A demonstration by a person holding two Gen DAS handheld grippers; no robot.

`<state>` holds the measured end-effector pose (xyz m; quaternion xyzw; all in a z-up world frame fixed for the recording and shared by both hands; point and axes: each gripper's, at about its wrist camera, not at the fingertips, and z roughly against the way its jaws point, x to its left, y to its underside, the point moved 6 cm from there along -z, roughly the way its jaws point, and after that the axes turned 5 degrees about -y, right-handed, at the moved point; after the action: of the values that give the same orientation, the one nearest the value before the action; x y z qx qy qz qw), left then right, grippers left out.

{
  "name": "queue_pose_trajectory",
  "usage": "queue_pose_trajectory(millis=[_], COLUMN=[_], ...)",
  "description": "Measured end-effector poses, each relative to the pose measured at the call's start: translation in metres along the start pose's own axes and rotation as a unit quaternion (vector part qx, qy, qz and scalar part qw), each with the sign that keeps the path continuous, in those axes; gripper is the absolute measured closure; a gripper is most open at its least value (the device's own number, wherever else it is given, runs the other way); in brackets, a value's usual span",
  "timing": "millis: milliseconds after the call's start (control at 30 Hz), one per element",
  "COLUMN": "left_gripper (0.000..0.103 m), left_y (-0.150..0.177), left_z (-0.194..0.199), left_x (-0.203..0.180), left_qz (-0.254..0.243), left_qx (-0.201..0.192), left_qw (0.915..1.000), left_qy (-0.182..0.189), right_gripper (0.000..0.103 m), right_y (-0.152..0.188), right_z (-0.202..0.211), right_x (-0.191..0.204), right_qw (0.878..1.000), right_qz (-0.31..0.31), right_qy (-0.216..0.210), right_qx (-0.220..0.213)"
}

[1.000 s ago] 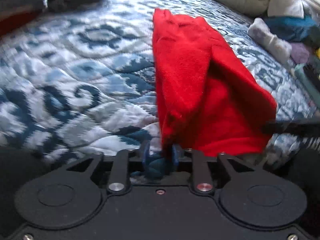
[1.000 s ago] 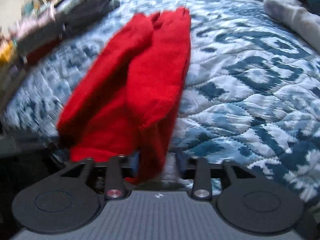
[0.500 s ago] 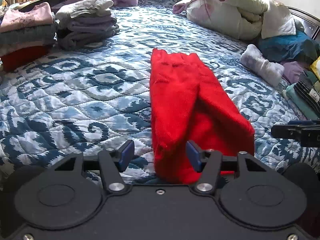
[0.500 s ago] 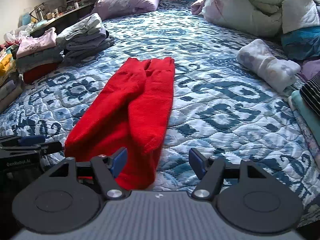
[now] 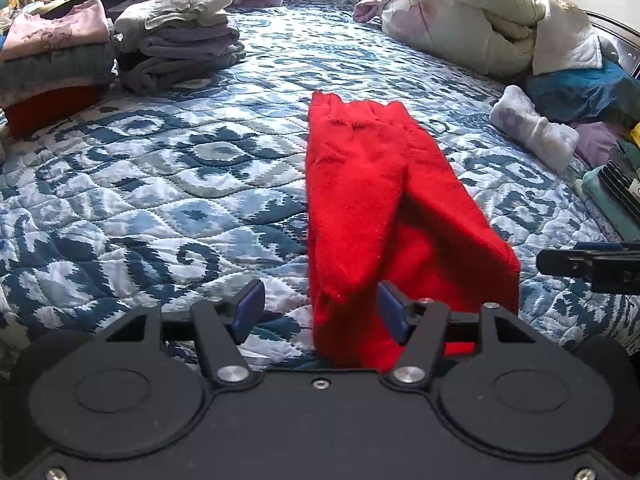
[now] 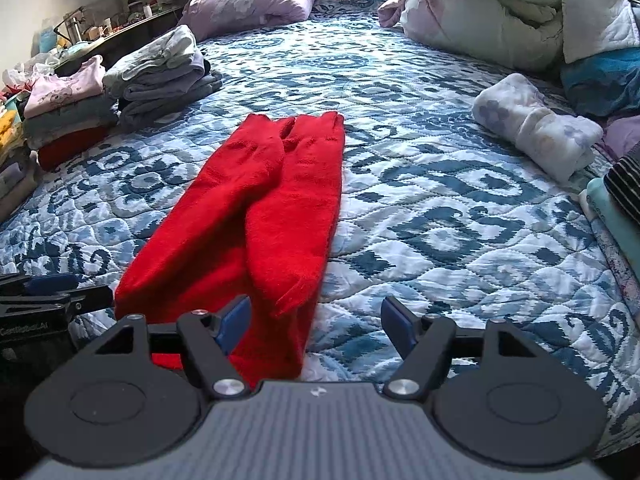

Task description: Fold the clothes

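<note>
Your left gripper (image 5: 322,311) has its fingers spread wide and grips nothing; the near end of the red garment (image 5: 372,216) lies between them, closer to the right-hand pad. Your right gripper (image 6: 316,320) is likewise spread wide and empty, with the garment's near end lying just inside its left-hand pad. The red garment (image 6: 260,216) rests flat on the blue patterned quilt (image 6: 440,208), folded lengthwise into a long strip that runs from 6 o'clock toward 12 o'clock in both views. In the right wrist view, two stacks of folded clothes (image 6: 160,76) sit at 10 o'clock, a rolled white floral cloth (image 6: 536,128) lies at 2 o'clock, and a heap of bedding (image 6: 500,12) occupies 1 o'clock. In the left wrist view, the tip of your right gripper (image 5: 592,264) shows at 3 o'clock.
</note>
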<state>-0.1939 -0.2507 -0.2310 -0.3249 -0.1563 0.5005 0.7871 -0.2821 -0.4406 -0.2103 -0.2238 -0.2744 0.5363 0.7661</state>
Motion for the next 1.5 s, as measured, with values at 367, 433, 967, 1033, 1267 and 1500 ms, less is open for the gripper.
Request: queue_pose_trajectory(millis=[367, 433, 967, 1033, 1267, 1500], left_gripper=[0.039, 0.039, 0.039, 0.04, 0.04, 0.04], left_y=[-0.022, -0.029, -0.114, -0.125, -0.152, -0.156], left_z=[-0.021, -0.032, -0.126, -0.137, -0.173, -0.19], left_x=[0.001, 0.002, 0.0, -0.001, -0.006, -0.009], left_qz=[0.005, 0.007, -0.001, -0.005, -0.03, -0.025], left_qx=[0.005, 0.007, -0.004, -0.009, -0.02, -0.021], left_qw=[0.9998, 0.9997, 0.9979, 0.9975, 0.997, 0.9958], left_qy=[0.017, 0.022, 0.064, 0.07, 0.068, 0.086], right_gripper=[0.03, 0.03, 0.03, 0.03, 0.027, 0.024], right_y=[-0.005, -0.009, -0.075, -0.085, -0.11, -0.114], right_z=[-0.031, -0.039, -0.125, -0.14, -0.181, -0.19], right_x=[-0.007, -0.01, -0.053, -0.057, -0.067, -0.067], right_qw=[1.0, 0.999, 0.997, 0.997, 0.998, 0.999], right_qz=[-0.011, -0.015, -0.072, -0.069, -0.057, -0.049], right_qy=[-0.007, -0.008, -0.022, -0.019, 0.001, 0.0], right_qx=[0.023, 0.028, 0.012, 0.011, 0.007, 0.002])
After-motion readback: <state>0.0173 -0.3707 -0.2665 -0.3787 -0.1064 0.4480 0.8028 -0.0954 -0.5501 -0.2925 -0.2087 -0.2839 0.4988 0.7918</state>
